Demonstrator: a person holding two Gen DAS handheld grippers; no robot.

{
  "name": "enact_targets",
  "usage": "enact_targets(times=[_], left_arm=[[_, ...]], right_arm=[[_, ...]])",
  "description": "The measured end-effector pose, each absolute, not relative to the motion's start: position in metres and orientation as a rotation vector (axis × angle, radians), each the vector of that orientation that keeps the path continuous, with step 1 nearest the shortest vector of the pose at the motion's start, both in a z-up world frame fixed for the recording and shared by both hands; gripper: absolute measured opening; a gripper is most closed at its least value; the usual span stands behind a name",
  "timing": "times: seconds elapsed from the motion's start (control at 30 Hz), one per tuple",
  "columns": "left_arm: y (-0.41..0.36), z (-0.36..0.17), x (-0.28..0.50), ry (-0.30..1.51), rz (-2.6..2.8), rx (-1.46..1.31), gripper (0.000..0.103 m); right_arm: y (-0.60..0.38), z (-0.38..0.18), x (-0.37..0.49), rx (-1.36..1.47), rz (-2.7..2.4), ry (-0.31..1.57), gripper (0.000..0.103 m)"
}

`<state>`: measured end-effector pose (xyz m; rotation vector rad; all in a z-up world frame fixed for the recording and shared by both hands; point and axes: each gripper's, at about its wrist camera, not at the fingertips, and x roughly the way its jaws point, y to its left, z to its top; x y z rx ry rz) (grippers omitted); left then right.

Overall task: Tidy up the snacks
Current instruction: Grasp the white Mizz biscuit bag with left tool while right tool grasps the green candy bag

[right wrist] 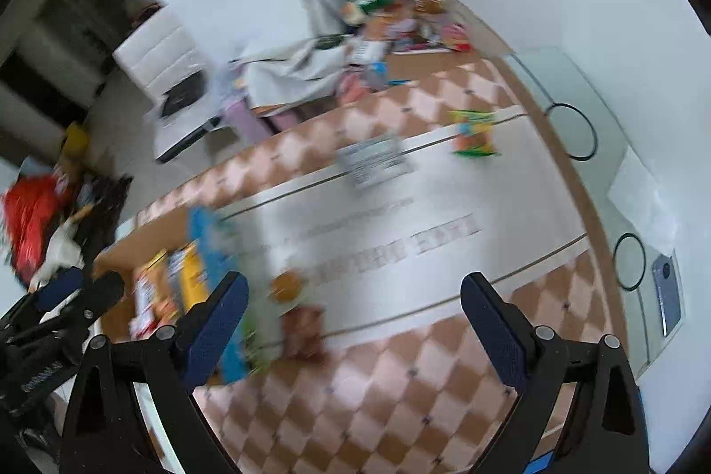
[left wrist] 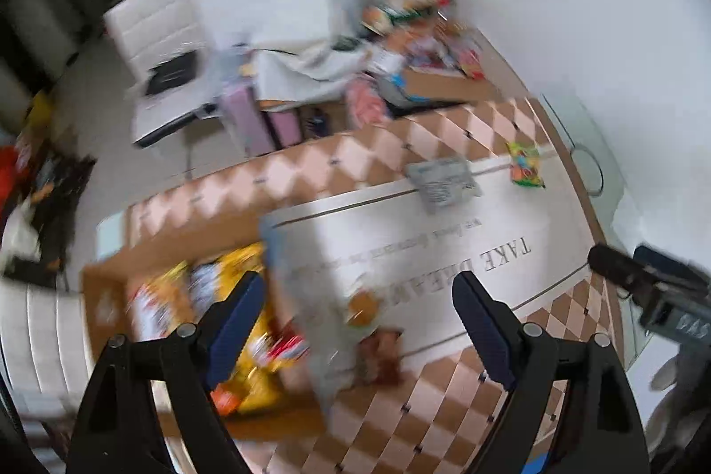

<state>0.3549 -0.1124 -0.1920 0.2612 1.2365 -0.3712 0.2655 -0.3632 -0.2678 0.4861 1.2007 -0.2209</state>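
Note:
Both views are motion-blurred. A cardboard box (left wrist: pixel 111 296) of snack packs stands at the table's left end; it also shows in the right wrist view (right wrist: pixel 129 247). Loose on the mat lie a grey packet (left wrist: pixel 442 178) (right wrist: pixel 375 161), a green-yellow packet (left wrist: pixel 526 165) (right wrist: pixel 475 134), a brown packet (left wrist: pixel 377 356) (right wrist: pixel 304 329) and a round orange snack (left wrist: pixel 362 307) (right wrist: pixel 286 285). My left gripper (left wrist: pixel 357 318) is open and empty above the brown packet. My right gripper (right wrist: pixel 353 320) is open and empty beside it.
A checkered mat (left wrist: pixel 444 407) covers the table. A second box heaped with snacks (left wrist: pixel 444 74) stands at the far end. A phone (right wrist: pixel 666 292) lies on the glass table edge at right. A white chair (left wrist: pixel 160 43) and floor clutter (right wrist: pixel 35 221) are at left.

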Motion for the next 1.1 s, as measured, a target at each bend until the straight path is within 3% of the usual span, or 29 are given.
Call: enact_targets(times=[0.23,0.5,0.73,1.1], left_arm=[[-0.226,-0.294,0.417,1.333,-0.527,0.563,0.086],[-0.294,-0.38,0.44,1.375,-0.625,0.849,0.086],[-0.324,-0.42,0.452,1.431,-0.662,0.961,0.086],[-0.325,-0.437,0.444,1.558,-0.755,0.952,0.086]], right_arm=[[-0.471,-0.369,0.337,0.629,-0.202,1.375,0.098],[-0.536,-0.471,0.399,0.734,-0.221,1.492,0.098],[-0.556,-0.515,0.441,0.717,-0.23,1.548,0.098],[-0.562,-0.548,0.456,0.729,-0.21,1.607,0.097]])
